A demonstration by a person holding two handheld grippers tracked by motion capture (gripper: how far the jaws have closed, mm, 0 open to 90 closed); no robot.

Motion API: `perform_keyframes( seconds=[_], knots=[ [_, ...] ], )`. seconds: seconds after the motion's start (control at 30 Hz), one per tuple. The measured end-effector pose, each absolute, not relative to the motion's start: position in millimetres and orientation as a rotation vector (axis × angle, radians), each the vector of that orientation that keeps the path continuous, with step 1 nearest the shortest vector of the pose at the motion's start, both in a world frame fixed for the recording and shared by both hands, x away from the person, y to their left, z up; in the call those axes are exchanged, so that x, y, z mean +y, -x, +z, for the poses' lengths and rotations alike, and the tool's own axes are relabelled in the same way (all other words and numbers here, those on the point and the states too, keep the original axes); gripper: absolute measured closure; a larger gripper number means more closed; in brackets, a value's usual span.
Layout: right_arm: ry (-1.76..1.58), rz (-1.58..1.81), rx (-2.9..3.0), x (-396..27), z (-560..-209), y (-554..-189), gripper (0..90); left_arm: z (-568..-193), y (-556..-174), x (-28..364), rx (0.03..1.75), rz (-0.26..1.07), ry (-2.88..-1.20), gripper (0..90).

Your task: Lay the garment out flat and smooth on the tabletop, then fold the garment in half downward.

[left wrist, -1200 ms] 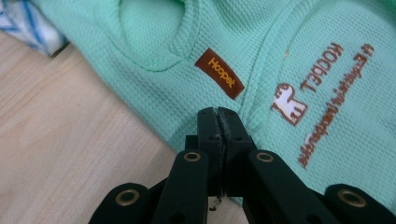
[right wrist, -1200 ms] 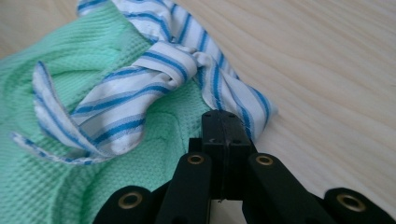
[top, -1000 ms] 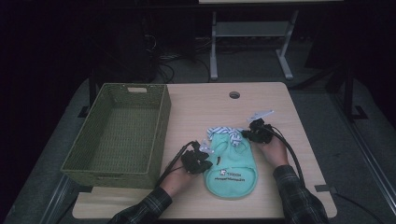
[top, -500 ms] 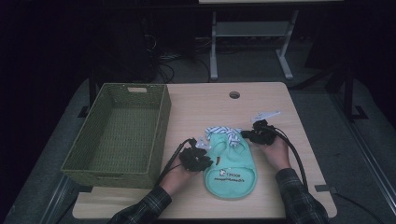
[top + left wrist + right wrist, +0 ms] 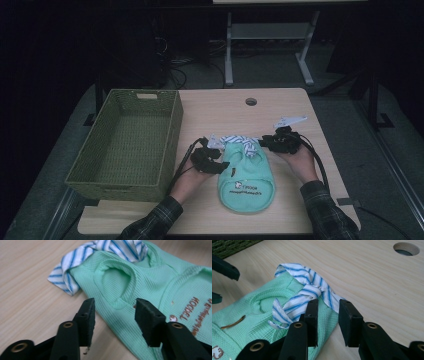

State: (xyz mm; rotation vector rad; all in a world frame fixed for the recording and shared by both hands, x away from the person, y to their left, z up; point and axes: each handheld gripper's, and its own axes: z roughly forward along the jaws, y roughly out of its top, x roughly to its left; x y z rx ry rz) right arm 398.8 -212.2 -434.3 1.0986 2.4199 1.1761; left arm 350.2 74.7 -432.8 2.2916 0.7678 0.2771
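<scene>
A small mint-green garment with orange lettering lies flat on the table, its blue-and-white striped collar at the far end. My left gripper sits at the garment's left edge by the sleeve hole. Its jaws have just been opening, and the green hem lies under the gap, clear of the pads. My right gripper is at the collar's right end. Its jaws have also just been opening, with the striped collar and the green edge loose in the gap.
A woven green basket stands empty to the left of the garment, close to my left hand. A round cable hole is in the wooden table beyond the collar. Chair and desk legs stand past the far edge.
Both grippers' jaws have parted and let go of the garment's far corners. Both hands have lifted slightly. The garment lies where it was.
</scene>
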Motion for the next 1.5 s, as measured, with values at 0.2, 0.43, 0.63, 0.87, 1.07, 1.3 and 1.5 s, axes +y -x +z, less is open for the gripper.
perform_keyframes(
  seconds=[0.2, 0.43, 0.63, 0.87, 1.07, 1.3, 1.5],
  knots=[
    [-1.118, 1.208, 2.407, -216, -432, -400, 66.9, -428, -359, 74, 0.788, 0.276, -2.257, 44.1],
    [-1.115, 1.211, 2.425, -217, -422, -404, 64.0, -422, -371, 74, 0.804, 0.281, -2.237, 43.2],
    [-1.113, 1.221, 2.415, -220, -418, -408, 63.3, -418, -382, 71, 0.784, 0.273, -2.256, 43.1],
    [-1.116, 1.218, 2.407, -219, -417, -417, 62.8, -414, -401, 69, 0.797, 0.279, -2.247, 45.5],
    [-1.123, 1.215, 2.412, -215, -427, -425, 62.2, -414, -421, 69, 0.830, 0.303, -2.211, 46.5],
    [-1.154, 1.196, 2.425, -211, -438, -431, 61.6, -423, -440, 62, 0.830, 0.297, -2.220, 48.3],
    [-1.170, 1.195, 2.442, -209, -447, -435, 61.2, -435, -447, 61, 0.843, 0.252, -2.246, 48.9]
  ],
)
